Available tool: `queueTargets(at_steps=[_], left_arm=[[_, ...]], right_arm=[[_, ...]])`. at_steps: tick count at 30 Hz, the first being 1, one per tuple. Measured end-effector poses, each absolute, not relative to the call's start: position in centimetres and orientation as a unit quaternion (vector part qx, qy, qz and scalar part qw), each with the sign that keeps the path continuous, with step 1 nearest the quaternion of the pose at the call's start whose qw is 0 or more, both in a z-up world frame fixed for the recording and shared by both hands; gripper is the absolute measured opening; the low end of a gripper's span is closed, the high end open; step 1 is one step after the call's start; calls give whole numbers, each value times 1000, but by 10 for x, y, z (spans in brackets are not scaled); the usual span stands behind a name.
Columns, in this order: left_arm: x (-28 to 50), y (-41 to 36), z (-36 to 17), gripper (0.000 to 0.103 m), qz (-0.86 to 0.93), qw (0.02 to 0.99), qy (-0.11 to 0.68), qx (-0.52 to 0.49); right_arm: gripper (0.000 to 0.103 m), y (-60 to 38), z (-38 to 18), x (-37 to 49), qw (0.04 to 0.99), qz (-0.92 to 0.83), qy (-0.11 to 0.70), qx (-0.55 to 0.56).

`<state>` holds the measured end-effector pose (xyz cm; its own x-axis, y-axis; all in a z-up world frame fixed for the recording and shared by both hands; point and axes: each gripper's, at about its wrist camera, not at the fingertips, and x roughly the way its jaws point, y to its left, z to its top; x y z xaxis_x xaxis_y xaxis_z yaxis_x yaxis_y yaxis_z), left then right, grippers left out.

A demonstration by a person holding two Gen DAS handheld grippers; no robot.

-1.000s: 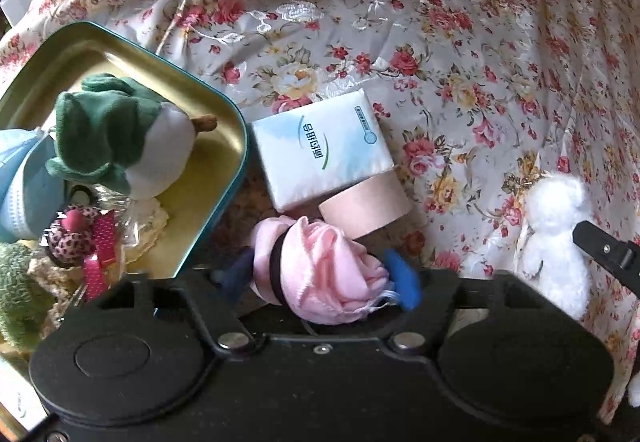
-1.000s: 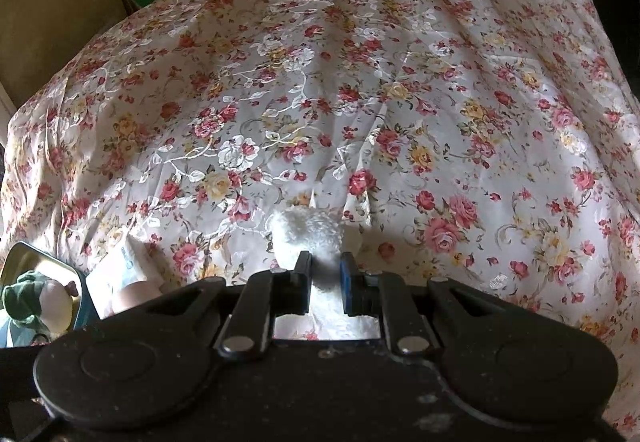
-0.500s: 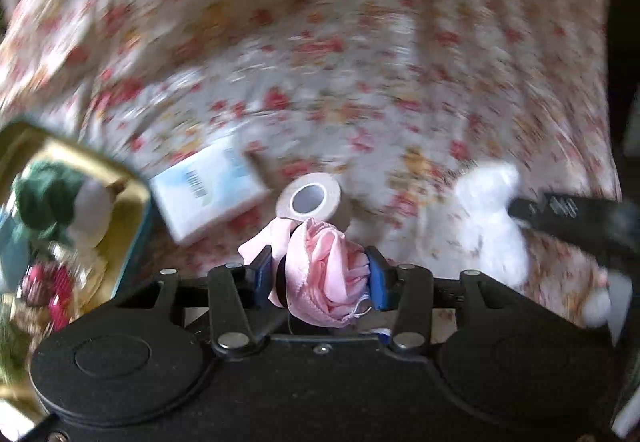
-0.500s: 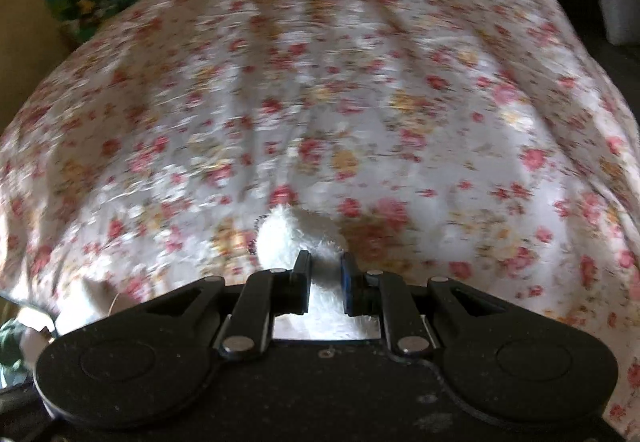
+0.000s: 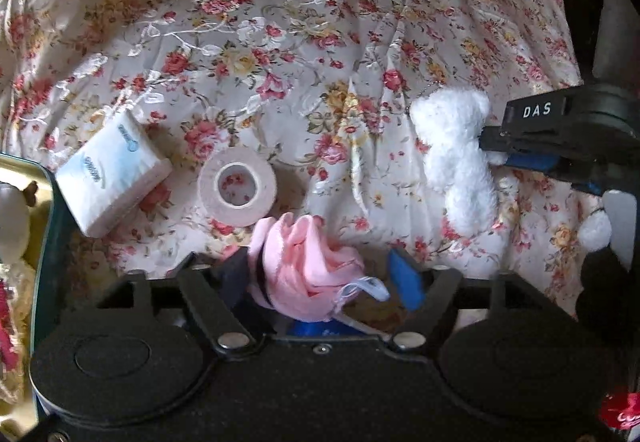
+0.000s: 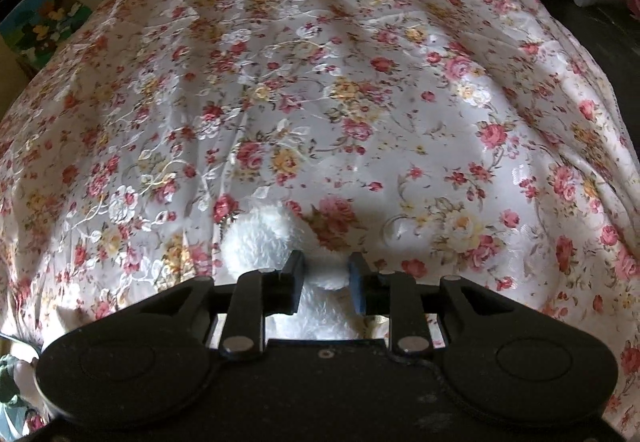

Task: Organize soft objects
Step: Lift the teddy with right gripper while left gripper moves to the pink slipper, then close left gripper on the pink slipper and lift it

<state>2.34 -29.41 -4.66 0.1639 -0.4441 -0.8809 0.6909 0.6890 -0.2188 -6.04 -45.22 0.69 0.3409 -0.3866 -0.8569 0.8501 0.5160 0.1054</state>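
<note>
The left gripper [image 5: 320, 274] is seen with its jaws spread wide, having just been opening; a bunched pink cloth [image 5: 304, 266] lies between them, leaning on the left finger and clear of the blue pad [image 5: 406, 278] on the right. Just ahead of these tongs a roll of tape [image 5: 237, 186] stands on the floral cloth [image 5: 280, 42], and left of it a tissue pack [image 5: 112, 182] lies tilted, its corner near the teal rim of a tin [image 5: 44, 226] at the left edge. Beyond these the bedding is left open up to the far edge.

The right gripper [image 6: 326, 282] is seen with its jaws narrow, having just been opening slightly; the white plush toy [image 6: 260, 242] sits between them, and whether the pads still press on it cannot be told. In the left wrist view that gripper [image 5: 520, 150] reaches in from the right at the toy's [image 5: 456, 154] side. Ahead of it wide floral fabric [image 6: 340, 82] stretches unobstructed to the dark far edges. Both tongs are angled steeply downward.
</note>
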Motion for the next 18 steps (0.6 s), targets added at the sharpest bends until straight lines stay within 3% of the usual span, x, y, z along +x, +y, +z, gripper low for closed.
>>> queueTargets(at_steps=[5,15,18], left_arm=[[19,-303,-50,83,-379,751,525,129],[45,-282,-31,84,-375,758,532,43],[53,-275,-28,84,-361,763,535,35]], right_arm=[[44,-456,5,-64,763,-413,407,286],[52,-467,12,-79,769,-415,364,324],[59,-456,17,-70,791,-393,364,295]])
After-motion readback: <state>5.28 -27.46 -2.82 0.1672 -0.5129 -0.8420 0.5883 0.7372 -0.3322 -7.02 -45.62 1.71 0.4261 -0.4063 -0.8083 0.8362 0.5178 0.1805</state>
